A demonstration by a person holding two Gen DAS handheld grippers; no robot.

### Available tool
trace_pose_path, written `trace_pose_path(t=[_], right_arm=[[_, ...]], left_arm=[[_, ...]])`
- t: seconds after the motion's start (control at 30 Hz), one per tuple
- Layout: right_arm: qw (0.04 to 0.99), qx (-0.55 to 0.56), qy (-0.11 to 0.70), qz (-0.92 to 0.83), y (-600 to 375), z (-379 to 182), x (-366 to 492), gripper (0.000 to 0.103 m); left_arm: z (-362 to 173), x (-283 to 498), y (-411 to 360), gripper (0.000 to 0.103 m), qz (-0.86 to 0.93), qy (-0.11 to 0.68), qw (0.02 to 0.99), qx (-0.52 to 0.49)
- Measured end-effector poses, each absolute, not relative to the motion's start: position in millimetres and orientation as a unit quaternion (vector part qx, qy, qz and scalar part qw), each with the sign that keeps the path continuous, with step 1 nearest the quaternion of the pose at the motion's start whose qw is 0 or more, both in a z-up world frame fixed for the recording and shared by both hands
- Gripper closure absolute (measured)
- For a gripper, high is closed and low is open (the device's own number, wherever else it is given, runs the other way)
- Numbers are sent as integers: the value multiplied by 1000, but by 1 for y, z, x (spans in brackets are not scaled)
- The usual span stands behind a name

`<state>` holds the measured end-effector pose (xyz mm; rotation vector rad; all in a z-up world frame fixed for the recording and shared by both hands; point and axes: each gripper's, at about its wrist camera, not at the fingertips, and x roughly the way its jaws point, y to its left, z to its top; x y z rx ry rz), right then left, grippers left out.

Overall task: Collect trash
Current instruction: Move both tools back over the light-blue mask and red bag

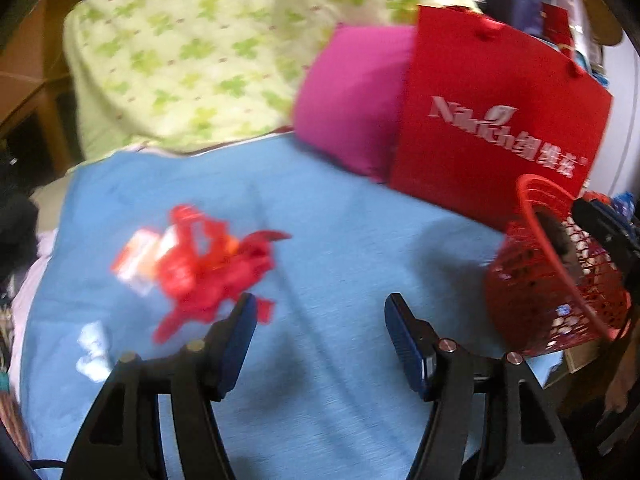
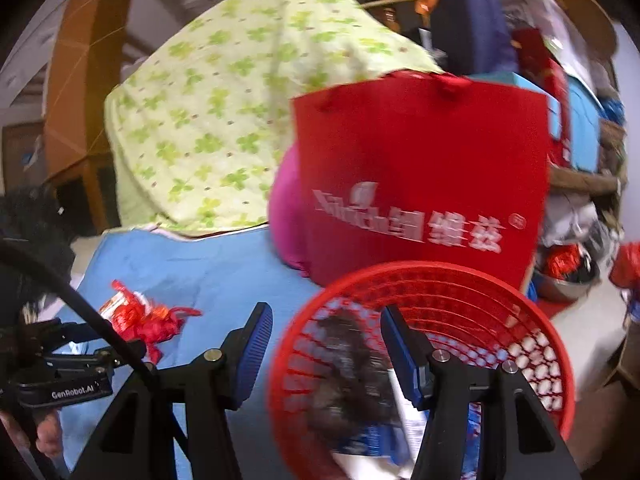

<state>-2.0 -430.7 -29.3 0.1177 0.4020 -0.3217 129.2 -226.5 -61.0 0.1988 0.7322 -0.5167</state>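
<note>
Crumpled red and white wrappers (image 1: 208, 264) lie on the blue cloth (image 1: 340, 240), just ahead and left of my left gripper (image 1: 320, 320). Its jaws stand open with nothing between them. A small white scrap (image 1: 92, 348) lies further left. The red mesh basket (image 2: 440, 304) holds a dark fuzzy clump (image 2: 344, 360) and white and blue papers (image 2: 380, 444). My right gripper (image 2: 326, 332) is open astride the basket's near rim, with the right finger inside and the left finger outside. The pads do not press on the rim. The basket (image 1: 556, 280) sits tilted at the cloth's right edge.
A red paper bag (image 1: 500, 120) with white lettering stands behind the basket, against a pink pillow (image 1: 352, 100). A green clover-print quilt (image 1: 192, 52) is piled at the back. Clutter and a metal bowl (image 2: 568, 280) sit on the right. A hand (image 2: 48, 436) shows at lower left.
</note>
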Motion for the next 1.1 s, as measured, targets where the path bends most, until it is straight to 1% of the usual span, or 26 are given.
trace_pose_path(t=[0.23, 0.43, 0.67, 0.87, 1.1], right_arm=[[968, 28, 227, -101, -378, -38, 34, 41], [956, 30, 284, -60, -348, -61, 68, 41], [933, 64, 354, -18, -321, -92, 111, 41], [914, 115, 388, 5, -307, -112, 142, 41], [901, 143, 409, 13, -293, -127, 182, 41]], left_arm=[[-77, 141, -160, 36, -194, 361, 909, 82], [-100, 157, -85, 36, -132, 385, 912, 46], [-121, 170, -23, 36, -76, 389, 918, 16], [-133, 187, 1, 36, -54, 399, 915, -20], [-131, 202, -3, 36, -52, 388, 920, -9]])
